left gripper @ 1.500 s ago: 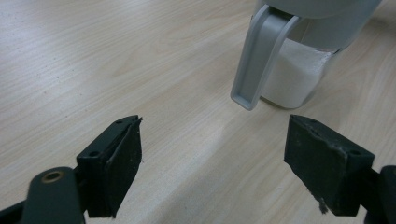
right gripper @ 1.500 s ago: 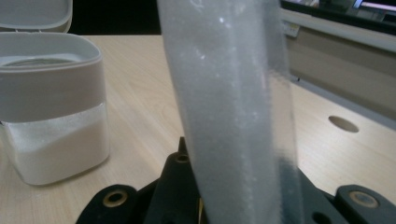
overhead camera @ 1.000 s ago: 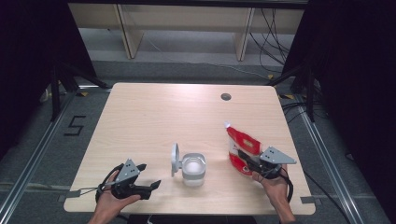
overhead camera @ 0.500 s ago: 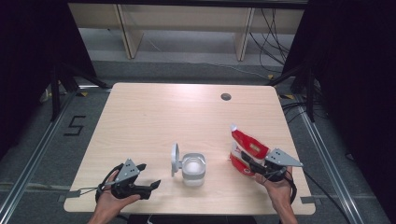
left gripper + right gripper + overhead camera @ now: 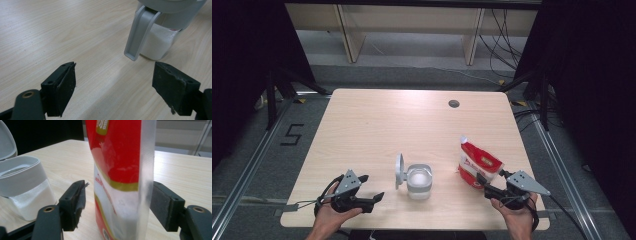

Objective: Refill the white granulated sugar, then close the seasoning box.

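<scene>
A red and white pouch [image 5: 477,162] stands upright on the table's right side. My right gripper [image 5: 484,185] is just behind it, and its jaws have just been opening. In the right gripper view the pouch [image 5: 117,170] stands between the spread pads of my right gripper [image 5: 118,197], with a gap at the left pad. A clear jar [image 5: 419,180] of white powder sits mid-table with its grey lid [image 5: 399,170] flipped up. My left gripper [image 5: 371,187] rests open at the near left. In the left gripper view my left gripper [image 5: 115,82] faces the jar [image 5: 160,42] and lid [image 5: 140,35].
The light wooden table [image 5: 387,125] has a small dark hole [image 5: 454,104] near its far right. Dark floor and metal rails surround the table, with shelving legs and cables beyond the far edge. In the right gripper view, the jar [image 5: 25,187] is left of the pouch.
The pouch went from leaning to standing upright. My right gripper's jaws opened off it and the hand drew back toward the near right edge. The left hand stayed still.
</scene>
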A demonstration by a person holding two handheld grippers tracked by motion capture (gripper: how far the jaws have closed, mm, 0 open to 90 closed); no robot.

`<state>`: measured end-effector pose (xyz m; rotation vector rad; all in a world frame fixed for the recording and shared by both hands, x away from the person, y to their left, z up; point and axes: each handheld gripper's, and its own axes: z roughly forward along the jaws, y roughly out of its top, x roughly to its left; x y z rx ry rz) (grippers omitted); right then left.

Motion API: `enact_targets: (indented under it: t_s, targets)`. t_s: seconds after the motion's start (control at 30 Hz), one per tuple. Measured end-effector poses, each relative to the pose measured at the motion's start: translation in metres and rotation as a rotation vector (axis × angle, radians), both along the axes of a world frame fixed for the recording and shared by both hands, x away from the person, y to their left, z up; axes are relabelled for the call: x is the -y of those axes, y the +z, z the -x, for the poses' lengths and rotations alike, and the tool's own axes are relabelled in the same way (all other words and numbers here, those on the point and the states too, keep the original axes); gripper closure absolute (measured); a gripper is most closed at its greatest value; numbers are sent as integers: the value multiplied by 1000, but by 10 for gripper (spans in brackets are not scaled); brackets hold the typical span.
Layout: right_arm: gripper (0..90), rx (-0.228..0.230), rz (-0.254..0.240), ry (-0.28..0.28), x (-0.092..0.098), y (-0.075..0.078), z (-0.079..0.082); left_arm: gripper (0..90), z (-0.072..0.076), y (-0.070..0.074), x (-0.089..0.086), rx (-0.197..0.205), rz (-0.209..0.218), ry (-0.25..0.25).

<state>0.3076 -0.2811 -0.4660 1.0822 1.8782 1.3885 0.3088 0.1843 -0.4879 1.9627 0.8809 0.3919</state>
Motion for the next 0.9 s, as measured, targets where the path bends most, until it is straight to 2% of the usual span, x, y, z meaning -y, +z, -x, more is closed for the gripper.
enact_targets:
  t_s: [0.07, 0.1, 0.13, 0.17, 0.2, 0.23, 0.27, 0.3, 0.33, 0.37, 0.43, 0.47, 0.5, 0.53, 0.57, 0.6, 0.63, 0.67, 0.73, 0.77, 0.8, 0.83, 0.87, 0.9]
  targets:
    - [322, -4, -17, 5, -1, 0, 3, 186, -1, 0, 0, 7, -6, -11]
    - [310, 15, -13, -18, -1, -1, 4, 186, -2, 1, 0, 13, -5, -17]
    - [311, -2, -10, 1, 0, -1, 6, 186, -2, 1, 0, 9, 1, -15]
    - [314, -10, -7, -9, -1, 0, 8, 186, -1, 1, 0, 7, -3, -10]
    - [314, 4, -6, -14, -1, 0, 8, 186, -2, 2, 0, 7, -2, -15]
    - [313, -20, 20, -13, 0, 1, 12, 187, -1, 1, 2, -6, 25, -1]
    - [313, -15, 5, 4, -1, -1, 13, 186, -1, 2, 2, 1, 9, -10]
    - [311, -49, -10, -19, -3, -1, 19, 186, -2, 2, 2, 6, 13, -16]
    - [308, -33, 22, 1, -1, -1, 19, 187, -2, 3, 2, 10, 2, -26]
    - [309, -27, 39, -5, 0, -2, 21, 186, -1, 3, 3, -2, 11, -16]
    - [309, -55, 30, -25, 0, -2, 26, 187, 0, 3, 5, 5, 19, -13]
    - [308, -40, 28, -15, 2, -3, 25, 186, 1, 3, 3, 3, 4, -17]
    - [303, -69, 29, -27, 3, -2, 29, 186, 1, 2, 2, 6, 5, -17]
    - [299, -56, 31, -38, 3, -3, 29, 186, 2, 2, 1, 3, 14, -5]
    - [297, -54, 46, -26, 4, -3, 30, 186, 1, 2, 0, 9, 11, -10]
    - [292, -85, 37, -37, 3, -3, 33, 186, 1, 3, -1, 14, 4, -11]
    - [278, -69, 66, -28, 3, -4, 33, 187, 1, 4, -2, 21, 4, -17]
    - [275, -92, 62, -37, 2, -4, 35, 186, 2, 4, -1, 21, 6, -18]
    - [277, -99, 72, -33, 2, -5, 37, 186, 2, 5, -1, 21, 5, -19]
    - [276, -96, 78, -13, 2, -5, 36, 187, 3, 4, 0, 14, 13, -14]
    - [276, -99, 81, -23, 1, -5, 37, 186, 3, 4, -1, 12, -2, -9]
    - [275, -123, 72, -36, 0, -5, 39, 186, 3, 4, 0, 10, 17, -7]
    - [274, -114, 79, -12, 1, -4, 38, 187, 3, 4, 0, 13, 20, -8]
    - [273, -138, 83, -20, -1, -5, 39, 187, 3, 5, -1, 24, 1, -14]
